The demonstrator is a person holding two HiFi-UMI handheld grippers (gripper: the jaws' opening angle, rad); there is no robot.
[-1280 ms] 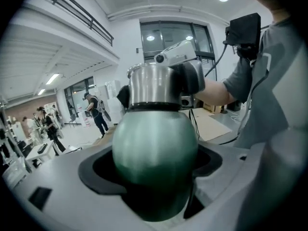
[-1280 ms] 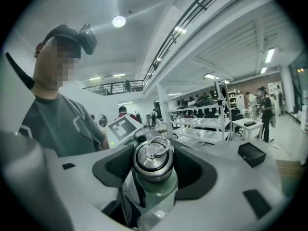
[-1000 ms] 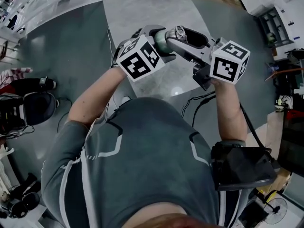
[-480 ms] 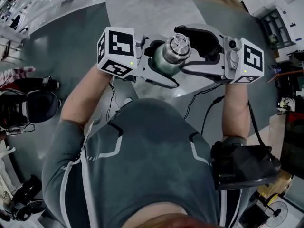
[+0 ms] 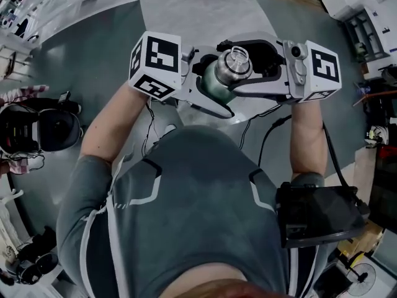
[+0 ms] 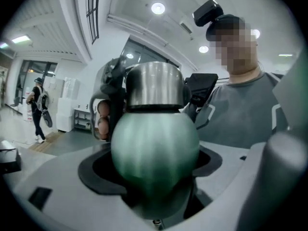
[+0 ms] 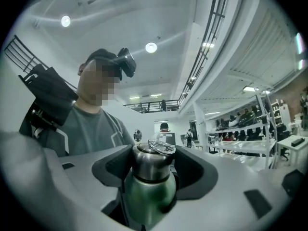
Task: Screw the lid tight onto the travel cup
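The green body of the travel cup (image 5: pixel 217 84) is clamped between the jaws of the left hand-held gripper (image 6: pixel 154 174) and held upright off the desk. The steel lid (image 5: pixel 234 59) stands between the pads of the right hand-held gripper (image 7: pixel 153 165), whose jaws have just been closing onto it. The body should be held firm while the lid is turned squarely, untilted. The desk (image 5: pixel 186 14) lies below and beyond both.
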